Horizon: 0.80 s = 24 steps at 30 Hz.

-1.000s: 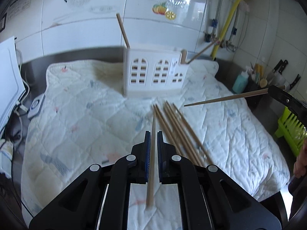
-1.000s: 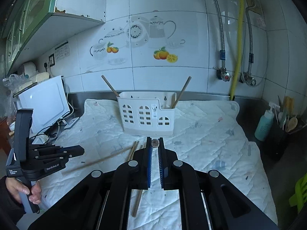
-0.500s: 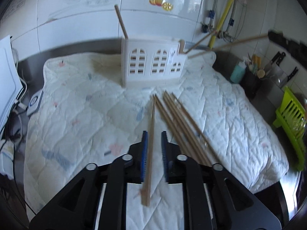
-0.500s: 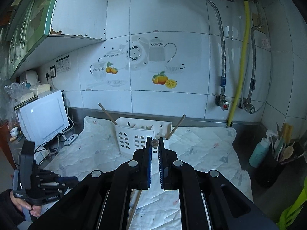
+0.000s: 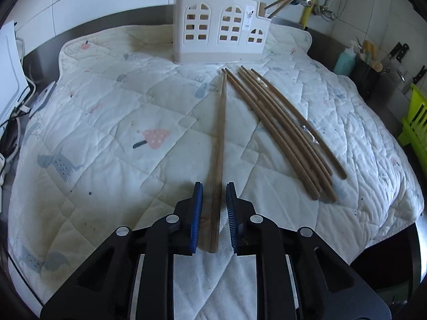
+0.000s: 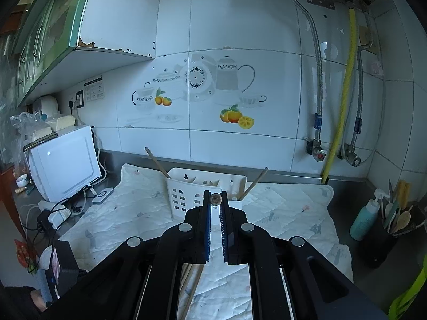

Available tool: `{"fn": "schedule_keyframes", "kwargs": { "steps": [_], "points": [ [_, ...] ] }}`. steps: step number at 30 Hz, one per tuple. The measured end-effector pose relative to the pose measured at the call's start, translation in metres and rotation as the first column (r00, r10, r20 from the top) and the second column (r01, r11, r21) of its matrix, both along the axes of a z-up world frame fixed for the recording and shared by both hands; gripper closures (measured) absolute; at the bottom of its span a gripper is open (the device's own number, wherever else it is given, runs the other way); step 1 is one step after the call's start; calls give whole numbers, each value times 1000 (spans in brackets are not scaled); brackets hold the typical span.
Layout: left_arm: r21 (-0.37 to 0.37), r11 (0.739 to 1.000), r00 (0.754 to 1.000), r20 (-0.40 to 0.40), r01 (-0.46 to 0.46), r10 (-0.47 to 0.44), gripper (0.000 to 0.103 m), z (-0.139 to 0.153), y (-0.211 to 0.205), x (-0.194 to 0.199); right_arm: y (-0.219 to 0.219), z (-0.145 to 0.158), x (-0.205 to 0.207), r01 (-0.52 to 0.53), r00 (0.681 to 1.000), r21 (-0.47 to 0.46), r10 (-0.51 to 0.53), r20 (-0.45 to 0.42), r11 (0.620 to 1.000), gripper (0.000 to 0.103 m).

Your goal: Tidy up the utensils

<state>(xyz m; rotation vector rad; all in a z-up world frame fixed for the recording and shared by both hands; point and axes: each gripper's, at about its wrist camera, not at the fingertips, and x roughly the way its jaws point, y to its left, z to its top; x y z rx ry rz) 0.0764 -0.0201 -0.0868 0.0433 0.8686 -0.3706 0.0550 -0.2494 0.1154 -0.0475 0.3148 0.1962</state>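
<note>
Left wrist view: left gripper (image 5: 213,208) has dropped lower toward quilted mat (image 5: 106,112) than a second ago, its jaws now parted, lone chopstick (image 5: 220,144) lying loose between blue pads, untouched. Right gripper (image 6: 215,205) has risen higher, jaws clamped on chopstick end (image 6: 215,199), seen end-on above white caddy (image 6: 186,194). Five chopsticks (image 5: 283,133) lie bunched just right of lone one, tips toward caddy. Open mat on left; dark holder (image 5: 368,77) and green rack (image 5: 413,122) crowd right edge. Chopsticks plain brown wood, slender.
</note>
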Motion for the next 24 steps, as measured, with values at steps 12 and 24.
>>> {"fn": "schedule_keyframes", "kwargs": {
  "steps": [12,24],
  "points": [
    [-50,999,998,58,8,-5,97,39,7,-1,5,10,2,-5,1000,-19,5,18,1000,96],
    [-94,994,984,177,46,-29,98,112,19,22,3,29,13,-4,999,-32,5,32,999,97]
  ]
}}
